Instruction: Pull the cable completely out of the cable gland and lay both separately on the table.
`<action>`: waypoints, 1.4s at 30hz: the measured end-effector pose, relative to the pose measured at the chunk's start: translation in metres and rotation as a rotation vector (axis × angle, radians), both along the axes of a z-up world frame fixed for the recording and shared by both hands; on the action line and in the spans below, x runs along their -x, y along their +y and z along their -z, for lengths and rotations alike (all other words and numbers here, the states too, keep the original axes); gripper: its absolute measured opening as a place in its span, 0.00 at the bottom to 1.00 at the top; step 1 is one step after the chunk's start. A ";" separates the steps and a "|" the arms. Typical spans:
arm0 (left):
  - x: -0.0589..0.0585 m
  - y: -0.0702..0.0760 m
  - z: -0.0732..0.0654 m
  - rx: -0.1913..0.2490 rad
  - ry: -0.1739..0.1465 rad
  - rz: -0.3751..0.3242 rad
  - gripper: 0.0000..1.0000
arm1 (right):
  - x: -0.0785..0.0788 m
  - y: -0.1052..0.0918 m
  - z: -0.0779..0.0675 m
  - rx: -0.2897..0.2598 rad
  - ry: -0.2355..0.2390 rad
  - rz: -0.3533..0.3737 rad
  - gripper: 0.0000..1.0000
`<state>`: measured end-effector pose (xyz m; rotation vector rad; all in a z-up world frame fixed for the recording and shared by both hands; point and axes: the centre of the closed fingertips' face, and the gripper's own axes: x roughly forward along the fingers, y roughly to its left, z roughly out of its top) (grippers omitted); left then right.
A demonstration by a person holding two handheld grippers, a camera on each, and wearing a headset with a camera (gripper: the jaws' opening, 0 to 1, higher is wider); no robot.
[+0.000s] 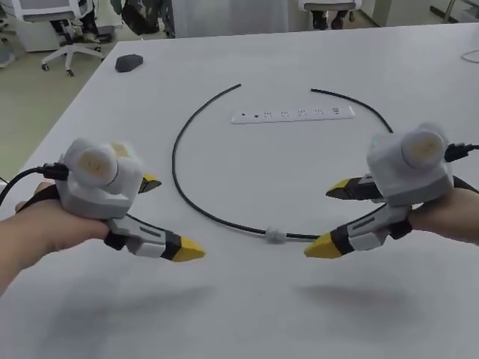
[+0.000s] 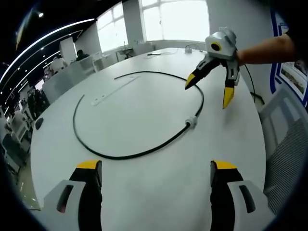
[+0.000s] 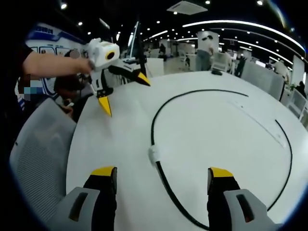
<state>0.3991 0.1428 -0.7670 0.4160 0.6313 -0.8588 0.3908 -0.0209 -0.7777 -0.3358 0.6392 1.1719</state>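
Left tongs (image 1: 174,218) and right tongs (image 1: 322,222) gape inward, flanking cable gland (image 1: 275,235).

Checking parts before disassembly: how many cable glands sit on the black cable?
1. The cable gland sits on the nearest stretch of the cable loop, between the open left gripper and open right gripper.

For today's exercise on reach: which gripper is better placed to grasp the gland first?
Right. The right gripper is open, its lower tip close beside the gland; the left gripper hangs farther off.
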 end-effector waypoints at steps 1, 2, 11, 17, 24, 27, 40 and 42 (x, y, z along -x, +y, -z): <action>0.000 0.000 0.001 0.000 0.000 0.001 0.93 | 0.000 0.002 0.001 0.004 -0.002 -0.005 0.71; 0.001 -0.001 0.002 0.000 0.000 0.002 0.93 | -0.001 0.005 0.002 0.007 -0.012 -0.015 0.68; 0.004 -0.009 0.003 0.003 -0.031 0.025 0.91 | -0.002 0.019 0.015 0.015 -0.019 -0.051 0.49; 0.003 -0.004 0.001 0.040 -0.032 -0.021 0.87 | 0.002 0.026 0.022 0.025 -0.023 -0.076 0.42; 0.010 -0.009 0.003 0.071 -0.026 -0.061 0.77 | 0.001 0.035 0.030 0.056 -0.057 -0.114 0.32; 0.012 -0.009 0.003 0.082 -0.022 -0.074 0.77 | 0.000 0.036 0.033 0.064 -0.069 -0.121 0.26; 0.025 -0.015 0.006 0.173 0.040 -0.122 0.80 | 0.001 0.041 0.043 0.087 -0.084 -0.138 0.13; 0.026 -0.017 0.004 0.186 0.044 -0.126 0.79 | -0.001 0.042 0.043 0.081 -0.072 -0.120 0.11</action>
